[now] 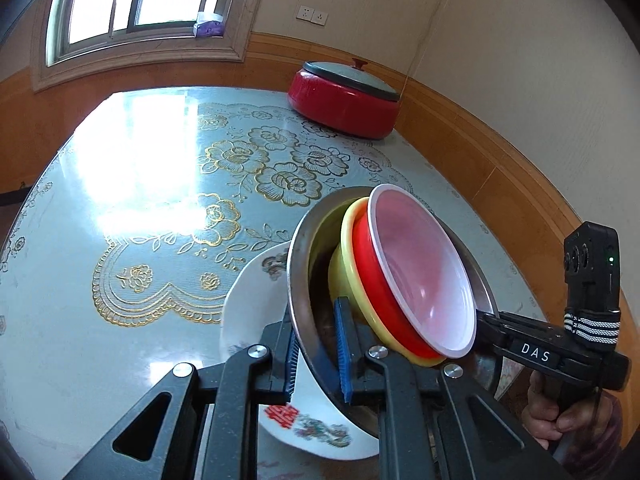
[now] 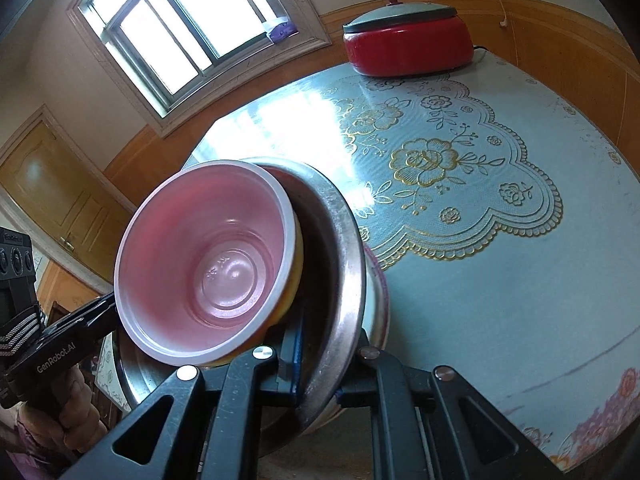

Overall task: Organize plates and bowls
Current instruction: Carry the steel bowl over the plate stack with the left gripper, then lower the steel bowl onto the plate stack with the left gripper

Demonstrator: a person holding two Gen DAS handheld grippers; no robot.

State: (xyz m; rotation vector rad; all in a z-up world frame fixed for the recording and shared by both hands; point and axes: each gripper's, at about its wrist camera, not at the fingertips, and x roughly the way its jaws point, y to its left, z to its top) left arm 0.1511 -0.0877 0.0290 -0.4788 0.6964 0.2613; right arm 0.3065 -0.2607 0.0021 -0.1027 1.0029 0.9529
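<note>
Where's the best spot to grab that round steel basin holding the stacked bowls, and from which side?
Grip the steel basin by its thin rolled rim, one gripper on each opposite side, one pad inside and one outside. The left gripper and right gripper already pinch it so. The rim is the only thin edge; the pink plastic bowl stack fills the middle.

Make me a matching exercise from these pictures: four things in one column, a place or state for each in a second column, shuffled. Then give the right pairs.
Things
1. steel basin
2. pink bowl
3. red cooker
4. white plate

Places or states
A. stands at the far edge of the table, lid on
B. innermost of the nested stack
C. rim clamped by both tools
D. under the stack, with a red character printed on it

Pairs: 1-C, 2-B, 3-A, 4-D
</note>
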